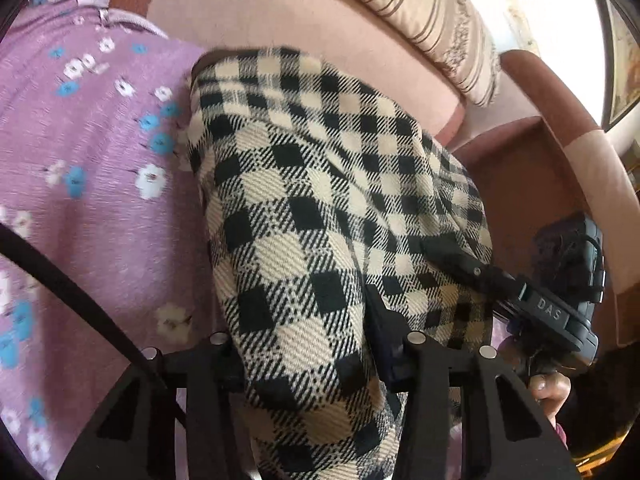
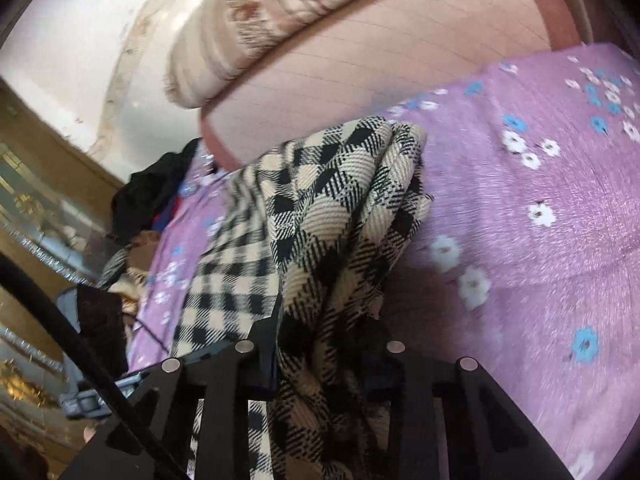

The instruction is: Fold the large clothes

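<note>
Lilac bedspread [image 1: 100,184] printed with small white and blue flowers fills the left of the left wrist view, spread over a bed. Just right of it hangs the checked garment [image 1: 320,208], a thick woven cloth in black and cream squares, lifted off the bedspread and draping toward the camera. The left tool [image 1: 316,360] has its fingers drawn in on a thick fold of that cloth, which bulges out between and over them. Farther right the right tool [image 1: 460,264] bites into the same cloth from the side, with part of a hand [image 1: 550,390] below it. Behind runs a pink padded headboard [image 1: 280,8] with a striped cushion [image 1: 432,12] lying along its top.

From the right wrist view, a dark heap of other clothes [image 2: 152,192] lies at the far left edge of the bed, beside a gilded piece of furniture [image 2: 28,216]. In the middle the checked garment [image 2: 340,208] rises in bunched folds, and the right tool [image 2: 320,344] is closed on a gathered bundle of it that spills down between the fingers. To the right the flowered bedspread [image 2: 540,200] lies bare, with the headboard [image 2: 380,64] and cushion [image 2: 248,28] above.
</note>
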`<state>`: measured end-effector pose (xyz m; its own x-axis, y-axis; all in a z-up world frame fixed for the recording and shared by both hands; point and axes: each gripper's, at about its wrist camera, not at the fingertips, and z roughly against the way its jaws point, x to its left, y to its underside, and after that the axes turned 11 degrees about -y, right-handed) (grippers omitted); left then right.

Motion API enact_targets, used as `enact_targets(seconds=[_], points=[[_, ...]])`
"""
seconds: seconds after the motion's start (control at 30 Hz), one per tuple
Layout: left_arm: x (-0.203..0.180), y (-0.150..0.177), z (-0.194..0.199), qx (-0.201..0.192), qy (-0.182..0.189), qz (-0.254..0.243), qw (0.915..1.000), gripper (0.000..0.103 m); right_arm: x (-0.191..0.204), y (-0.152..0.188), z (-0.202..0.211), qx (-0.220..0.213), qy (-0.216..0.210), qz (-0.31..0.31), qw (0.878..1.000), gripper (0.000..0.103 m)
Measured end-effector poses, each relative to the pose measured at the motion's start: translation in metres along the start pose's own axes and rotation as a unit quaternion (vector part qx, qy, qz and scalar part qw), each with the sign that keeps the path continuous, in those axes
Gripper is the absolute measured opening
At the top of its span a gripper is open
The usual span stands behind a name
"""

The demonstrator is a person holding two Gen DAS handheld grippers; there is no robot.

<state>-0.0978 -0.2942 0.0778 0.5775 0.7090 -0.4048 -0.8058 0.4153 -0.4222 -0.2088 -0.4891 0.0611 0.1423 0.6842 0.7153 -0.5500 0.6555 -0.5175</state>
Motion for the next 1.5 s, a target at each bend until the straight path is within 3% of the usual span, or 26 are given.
enact_targets(seconds=[0.2,0.37,0.47,0.53,0.57,0.63,0.73,0.83,0.97,1.07,1.13,1.2,1.27,1.33,1.5], points=[[0.006,0.027,0.066,-0.005,0.001,-0.02,0.9998,0.044,0.048,0.033,0.022,0.025,-0.038,0.011,0.999,0.03],[0.011,0.075,0.101,0.015,-0.039,-0.03,0.9987,0.044,0.068,0.073,0.024,0.056,-0.066,-0.002,0.996,0.032],[0.023,0.104,0.093,0.038,-0.079,-0.03,0.9957,0.05,0.066,0.102,0.011,0.089,-0.032,0.0,0.995,0.045],[0.037,0.12,0.079,0.067,-0.124,-0.019,0.9898,0.059,0.058,0.117,0.001,0.113,0.04,0.002,0.993,0.053],[0.045,0.125,0.077,0.073,-0.128,-0.002,0.9891,0.063,0.054,0.122,0.001,0.121,0.069,-0.001,0.99,0.054],[0.053,0.128,0.091,0.049,-0.142,0.021,0.9884,0.074,0.055,0.126,0.016,0.107,0.068,-0.006,0.992,0.054],[0.048,0.126,0.116,-0.002,-0.186,0.008,0.9825,0.078,0.074,0.124,0.05,0.07,0.075,0.027,0.994,0.054],[0.037,0.118,0.123,-0.037,-0.194,0.008,0.9802,0.086,0.098,0.12,0.06,0.054,0.065,0.065,0.994,0.054],[0.025,0.114,0.107,-0.052,-0.237,-0.007,0.9701,0.086,0.121,0.117,0.033,0.063,0.052,0.093,0.992,0.054],[0.028,0.121,0.089,-0.032,-0.241,-0.01,0.97,0.086,0.124,0.116,-0.001,0.078,0.065,0.114,0.988,0.054],[0.031,0.122,0.077,-0.028,-0.243,-0.01,0.9697,0.089,0.117,0.111,-0.027,0.095,0.093,0.135,0.982,0.054],[0.037,0.129,0.076,-0.035,-0.244,-0.009,0.9692,0.097,0.1,0.106,-0.046,0.105,0.128,0.13,0.977,0.047],[0.041,0.128,0.072,-0.03,-0.234,-0.007,0.9718,0.098,0.079,0.101,-0.06,0.109,0.173,0.123,0.971,0.041],[0.041,0.128,0.07,-0.03,-0.237,-0.011,0.971,0.098,0.074,0.1,-0.057,0.106,0.165,0.11,0.974,0.042],[0.031,0.129,0.07,-0.045,-0.259,-0.036,0.9642,0.098,0.109,0.112,-0.023,0.118,0.155,0.154,0.969,0.044]])
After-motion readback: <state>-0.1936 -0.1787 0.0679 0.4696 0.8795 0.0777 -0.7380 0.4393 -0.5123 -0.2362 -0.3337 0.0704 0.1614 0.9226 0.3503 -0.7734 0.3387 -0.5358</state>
